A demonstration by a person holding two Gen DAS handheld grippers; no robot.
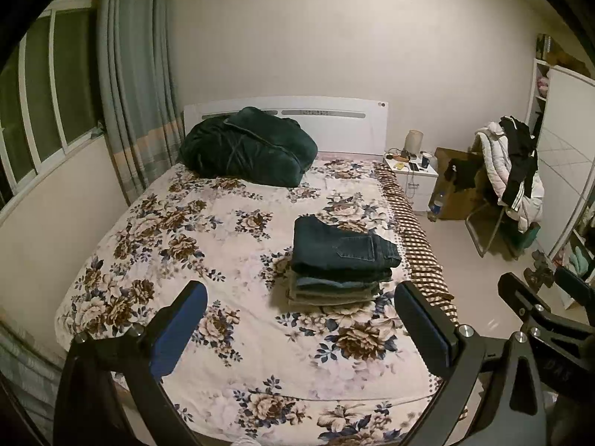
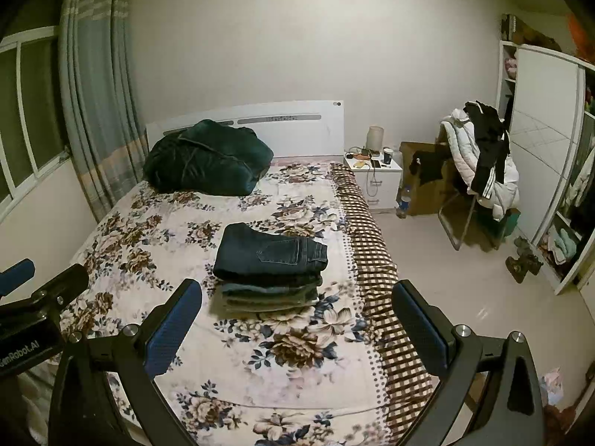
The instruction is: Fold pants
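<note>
Left gripper (image 1: pixel 297 330): I held it up over the near end of the bed. Its two fingers were spread wide apart. It held nothing.

Right gripper (image 2: pixel 295 329): I held it up too, just beside the left one. Its fingers were spread wide as well. Nothing was between them.

Bed (image 1: pixel 156 245): the flower sheet near me was bare. I saw no loose pants lying flat on it.

Pants (image 1: pixel 342 249): they sat on top of a stack (image 2: pixel 269 290) in the middle of the bed, closer to its right edge. They were dark blue jeans. They were folded into a neat block, with a back pocket facing up. They were well past my fingers, not touching them.

Stack: under the top pants I saw a few more folded pairs, all lined up.

Done so far: I think the folding was finished, or very close. The top pair looked tidy and nothing hung out.

Left to do: maybe nothing. I could not see any more pants waiting on the bed.

Blanket (image 2: pixel 206 160): a big dark green lump lay at the far end by the headboard. It was not part of my job.

Chair (image 2: pixel 479 171): far off on the right, it held a pile of clothes. I could not tell if any were pants.
</note>
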